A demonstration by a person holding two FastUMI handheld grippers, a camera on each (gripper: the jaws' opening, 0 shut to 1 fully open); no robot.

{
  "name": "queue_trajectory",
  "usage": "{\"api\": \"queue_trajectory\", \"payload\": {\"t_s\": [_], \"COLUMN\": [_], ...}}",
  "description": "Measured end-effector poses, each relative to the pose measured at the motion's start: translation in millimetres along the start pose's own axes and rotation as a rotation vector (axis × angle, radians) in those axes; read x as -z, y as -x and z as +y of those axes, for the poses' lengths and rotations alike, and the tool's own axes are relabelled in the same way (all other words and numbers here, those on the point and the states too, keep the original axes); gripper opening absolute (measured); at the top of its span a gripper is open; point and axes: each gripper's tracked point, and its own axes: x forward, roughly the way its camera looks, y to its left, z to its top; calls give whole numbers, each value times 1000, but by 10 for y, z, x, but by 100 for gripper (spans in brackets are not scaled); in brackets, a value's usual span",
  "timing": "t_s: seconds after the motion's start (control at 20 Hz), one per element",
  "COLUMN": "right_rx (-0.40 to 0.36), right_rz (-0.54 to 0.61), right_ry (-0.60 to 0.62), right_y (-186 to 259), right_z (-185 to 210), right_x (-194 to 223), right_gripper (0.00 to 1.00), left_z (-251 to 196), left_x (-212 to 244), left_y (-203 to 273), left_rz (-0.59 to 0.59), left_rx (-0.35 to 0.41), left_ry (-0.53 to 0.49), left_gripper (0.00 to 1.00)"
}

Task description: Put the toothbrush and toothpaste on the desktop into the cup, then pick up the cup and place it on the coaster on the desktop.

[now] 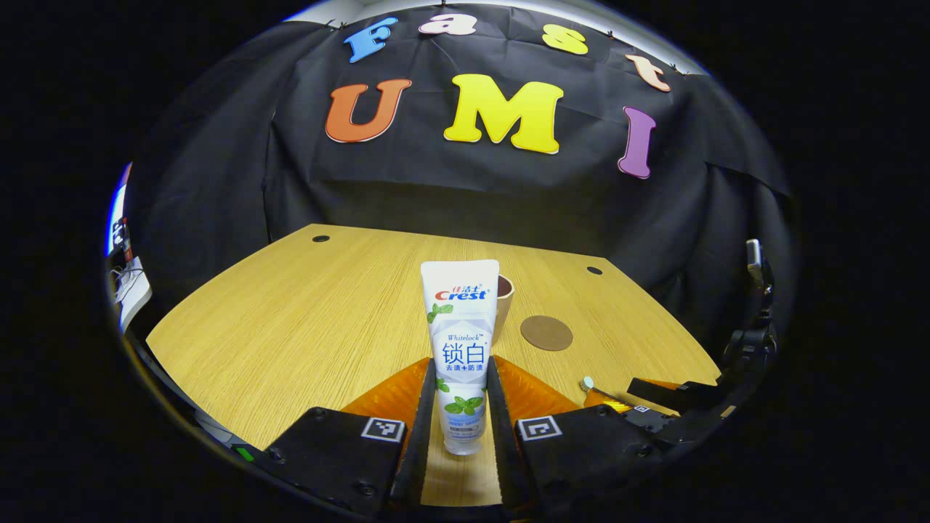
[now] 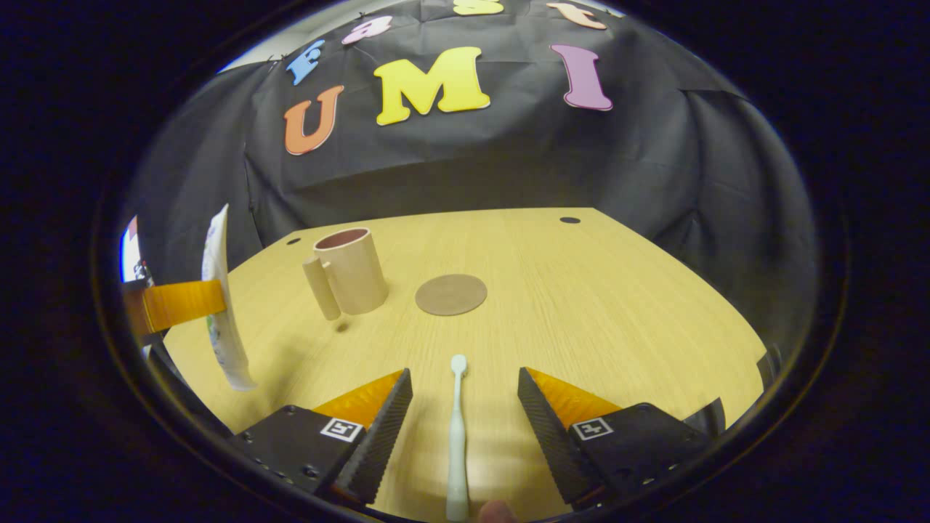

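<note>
Up close, the left tongs [image 1: 461, 407] grip an upright toothpaste tube [image 1: 461, 349] above the worktop [image 1: 290, 327], while the right tongs [image 2: 465, 407] stand open around a toothbrush [image 2: 457, 428] lying flat, with the cup [image 2: 352, 270] and coaster [image 2: 451, 294] beyond.

A white toothpaste tube [image 1: 461, 363] with green leaf prints, a tan cup [image 2: 351, 270], a brown round coaster [image 2: 450, 294], a pale toothbrush [image 2: 456, 428], a light wood-grain desktop [image 2: 581, 305].
</note>
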Motion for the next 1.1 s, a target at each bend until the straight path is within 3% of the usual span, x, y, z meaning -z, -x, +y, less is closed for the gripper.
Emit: {"api": "queue_trajectory", "payload": {"t_s": [0.2,0.35,0.4,0.45,0.5,0.55,0.7,0.75,1.1], "right_rx": [45,71,75,70,64,58,48,40,-37], "right_rz": [59,82,92,90,90,91,84,83,81], "right_ry": [-17,-31,-33,-36,-36,-25,19,13,-73], "right_y": [-111,-168,-187,-182,-196,-198,-189,-239,-214], "right_z": [-5,-45,-81,-64,-66,-59,-38,-48,-43], "right_x": [119,130,165,137,136,143,125,111,101], "right_gripper": [76,53,50,35,32,18,18,0,0], "left_z": [75,101,123,128,128,140,186,193,102], "left_x": [-241,-405,-454,-491,-527,-565,-685,-735,-960], "left_y": [65,91,79,69,57,44,-5,-26,-177], "left_rz": [-58,-94,-102,-108,-115,-122,-133,-144,-165], "left_rx": [-6,2,-3,-1,3,1,-8,-8,-3], "left_ry": [-10,-1,3,6,7,8,13,18,-33], "left_gripper": [42,42,42,42,42,42,42,42,42]}}
